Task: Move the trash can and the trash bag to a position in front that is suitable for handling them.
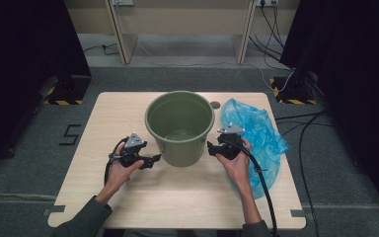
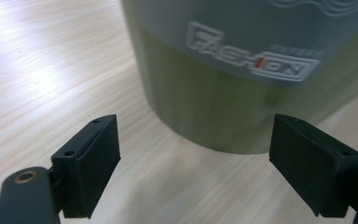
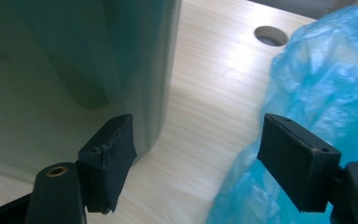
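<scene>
Smooth plastic bucket, thin glossy crinkled plastic bag, pale matt wood-grain table.

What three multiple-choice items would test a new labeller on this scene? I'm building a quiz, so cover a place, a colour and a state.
1. Where does the bag lie?
A. In the bucket
B. On the table, to the right of the bucket
C. On the floor

2. What colour is the bucket?
A. Olive green
B. Red
C. White

3. How do the left gripper jaws stand?
A. Shut on the bag
C. Shut on the bucket rim
B. Open, nothing between them

Answers:
1 B: the high view shows the blue bag on the table beside the bucket.
2 A: the bucket's wall and inside are olive green.
3 B: the left gripper view shows both jaws apart, with bare table between them.
</scene>
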The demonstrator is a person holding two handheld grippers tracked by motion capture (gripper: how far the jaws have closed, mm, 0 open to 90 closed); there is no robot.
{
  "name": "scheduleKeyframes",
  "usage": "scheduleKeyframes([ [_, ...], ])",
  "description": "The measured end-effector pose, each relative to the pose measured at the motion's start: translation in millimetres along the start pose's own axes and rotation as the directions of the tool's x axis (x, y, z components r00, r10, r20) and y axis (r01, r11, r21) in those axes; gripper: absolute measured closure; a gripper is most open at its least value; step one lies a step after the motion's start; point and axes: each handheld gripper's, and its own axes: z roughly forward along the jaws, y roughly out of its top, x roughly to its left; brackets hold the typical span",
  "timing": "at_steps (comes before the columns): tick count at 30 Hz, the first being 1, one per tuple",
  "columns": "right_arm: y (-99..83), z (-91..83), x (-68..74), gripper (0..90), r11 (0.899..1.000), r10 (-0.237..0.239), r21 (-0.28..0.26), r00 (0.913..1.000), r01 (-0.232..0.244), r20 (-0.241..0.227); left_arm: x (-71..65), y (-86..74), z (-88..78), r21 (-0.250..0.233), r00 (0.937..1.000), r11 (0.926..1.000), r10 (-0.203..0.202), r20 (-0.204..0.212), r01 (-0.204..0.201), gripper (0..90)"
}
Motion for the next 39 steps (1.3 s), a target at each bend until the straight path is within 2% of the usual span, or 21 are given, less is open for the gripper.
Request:
scheduleKeyframes([
  [1, 0.0, 0.0, 0.0, 26.6, 1.000, 0.000, 0.000, 1.0000, 0.000, 0.000, 0.0, 0.0, 0.0, 0.000, 1.0000, 1.0000, 0.000, 0.000, 0.000, 15.7],
  [5, -1.5, -4.7, -4.6, 26.3, 1.000, 0.003, 0.004, 0.9999, -0.003, 0.011, 17.8, 0.8, -4.1, -0.035, 0.9967, 0.9977, -0.061, -0.054, 0.059, 16.7],
  [6, -3.8, -7.0, -6.6, 25.7, 1.000, 0.000, 0.014, 0.9999, 0.000, 0.016, 23.2, -1.0, -3.1, -0.033, 0.9954, 0.9966, -0.078, -0.056, 0.076, 17.7],
  [8, -7.9, -11.0, -8.4, 25.5, 1.000, -0.011, 0.023, 0.9998, 0.011, 0.018, 26.4, -3.2, -1.2, -0.014, 0.9955, 0.9965, -0.082, -0.047, 0.082, 17.3],
  [13, -18.9, -23.2, -15.3, 24.8, 1.000, 0.004, 0.026, 0.9995, -0.005, 0.031, 28.1, -5.4, 3.9, -0.005, 0.9942, 0.9948, -0.101, -0.035, 0.101, 17.3],
  [14, -25.4, -30.8, -18.2, 23.4, 1.000, 0.000, 0.027, 0.9991, -0.001, 0.042, 27.4, -5.6, 4.1, 0.003, 0.9949, 0.9953, -0.096, -0.031, 0.097, 17.0],
  [16, -29.4, -35.2, -19.4, 23.4, 1.000, 0.005, 0.027, 0.9990, -0.007, 0.044, 25.8, -6.4, 1.7, 0.026, 0.9971, 0.9968, -0.076, -0.012, 0.076, 16.5],
  [17, -38.6, -45.1, -21.5, 22.2, 0.999, 0.007, 0.034, 0.9990, -0.009, 0.045, 26.6, -8.0, -3.5, 0.053, 0.9988, 0.9974, -0.048, 0.002, 0.048, 14.8],
  [20, -47.3, -53.6, -23.3, 20.3, 0.999, -0.001, 0.038, 0.9989, -0.001, 0.047, 28.5, -11.7, -9.7, 0.057, 0.9994, 0.9978, -0.035, 0.004, 0.034, 14.7],
  [21, -58.7, -61.7, -26.7, 19.5, 0.999, 0.005, 0.045, 0.9987, -0.007, 0.051, 29.7, -14.4, -12.2, 0.068, 0.9994, 0.9972, -0.034, 0.012, 0.033, 14.9],
  [22, -58.7, -61.7, -26.7, 19.5, 0.999, 0.005, 0.045, 0.9987, -0.007, 0.051, 30.8, -17.4, -14.4, 0.083, 0.9993, 0.9961, -0.032, 0.021, 0.030, 14.9],
  [24, -74.0, -65.8, -32.2, 16.4, 0.999, 0.018, 0.050, 0.9992, -0.020, 0.036, 31.9, -23.9, -18.5, 0.105, 0.9998, 0.9944, -0.017, 0.011, 0.016, 14.9],
  [25, -74.0, -65.8, -32.2, 16.4, 0.999, 0.018, 0.050, 0.9992, -0.020, 0.036, 31.9, -26.6, -20.8, 0.115, 1.0000, 0.9934, -0.005, 0.002, 0.005, 14.9],
  [26, -82.3, -66.7, -35.3, 16.4, 0.998, 0.029, 0.053, 0.9992, -0.030, 0.028, 31.5, -29.9, -24.8, 0.141, 0.9983, 0.9888, 0.054, -0.022, -0.050, 15.6],
  [27, -82.3, -66.7, -35.3, 16.4, 0.998, 0.029, 0.053, 0.9992, -0.030, 0.028, 31.5, -29.9, -24.8, 0.141, 0.9983, 0.9888, 0.054, -0.022, -0.050, 16.9],
  [28, -87.5, -68.3, -36.5, 16.3, 0.998, 0.038, 0.055, 0.9989, -0.040, 0.029, 30.8, -31.6, -28.1, 0.151, 0.9963, 0.9856, 0.082, -0.025, -0.077, 17.1],
  [31, -91.0, -70.0, -37.1, 16.3, 0.998, 0.043, 0.049, 0.9987, -0.044, 0.026, 31.9, -36.0, -37.5, 0.141, 0.9975, 0.9875, 0.071, -0.004, -0.069, 17.2],
  [35, -96.4, -72.4, -35.7, 16.4, 0.998, 0.049, 0.050, 0.9987, -0.049, 0.017, 39.5, -46.8, -46.8, 0.177, 0.9938, 0.9792, 0.107, -0.030, -0.100, 17.6],
  [37, -98.4, -73.0, -34.5, 16.5, 0.998, 0.045, 0.052, 0.9988, -0.046, 0.021, 44.8, -50.9, -51.9, 0.192, 0.9950, 0.9779, 0.092, -0.038, -0.083, 17.3],
  [38, -100.4, -73.2, -33.5, 16.7, 0.997, 0.048, 0.053, 0.9987, -0.049, 0.017, 47.8, -52.9, -57.1, 0.177, 0.9963, 0.9822, 0.071, -0.048, -0.062, 17.1],
  [39, -100.4, -73.2, -33.5, 16.7, 0.997, 0.048, 0.053, 0.9987, -0.049, 0.017, 47.8, -52.9, -57.1, 0.177, 0.9963, 0.9822, 0.071, -0.048, -0.062, 17.0],
])
